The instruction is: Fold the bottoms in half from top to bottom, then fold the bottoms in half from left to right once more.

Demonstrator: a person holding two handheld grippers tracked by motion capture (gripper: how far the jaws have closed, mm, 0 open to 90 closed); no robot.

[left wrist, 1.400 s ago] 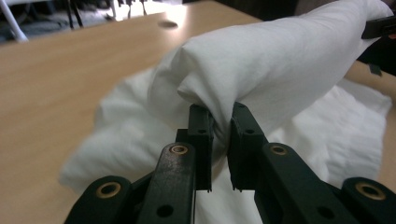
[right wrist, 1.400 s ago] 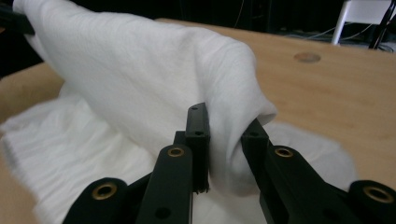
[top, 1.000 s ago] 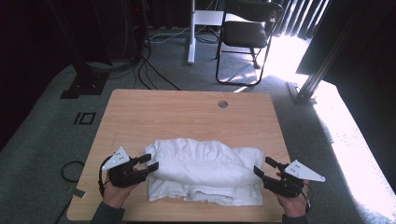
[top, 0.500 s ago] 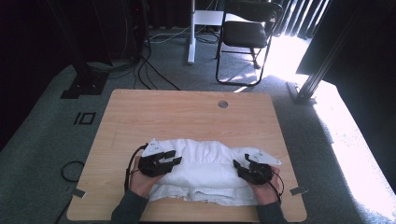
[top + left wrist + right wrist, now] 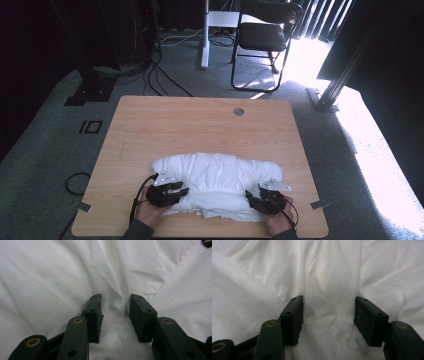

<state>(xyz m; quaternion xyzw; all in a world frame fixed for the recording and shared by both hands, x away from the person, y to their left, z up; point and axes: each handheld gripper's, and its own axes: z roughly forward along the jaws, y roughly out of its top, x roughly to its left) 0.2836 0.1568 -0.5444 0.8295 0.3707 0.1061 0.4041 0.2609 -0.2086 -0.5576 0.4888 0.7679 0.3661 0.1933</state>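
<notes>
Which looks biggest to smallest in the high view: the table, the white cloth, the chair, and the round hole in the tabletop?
1. Table, largest by far.
2. White cloth.
3. Chair, though it stands farther from the camera and is cut off at the top, so its place next to the cloth is unsure.
4. Hole, smallest.

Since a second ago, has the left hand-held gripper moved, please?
Yes. The left hand-held gripper has come inward from the table's left side onto the white cloth, its jaws closing around a fold.
</notes>
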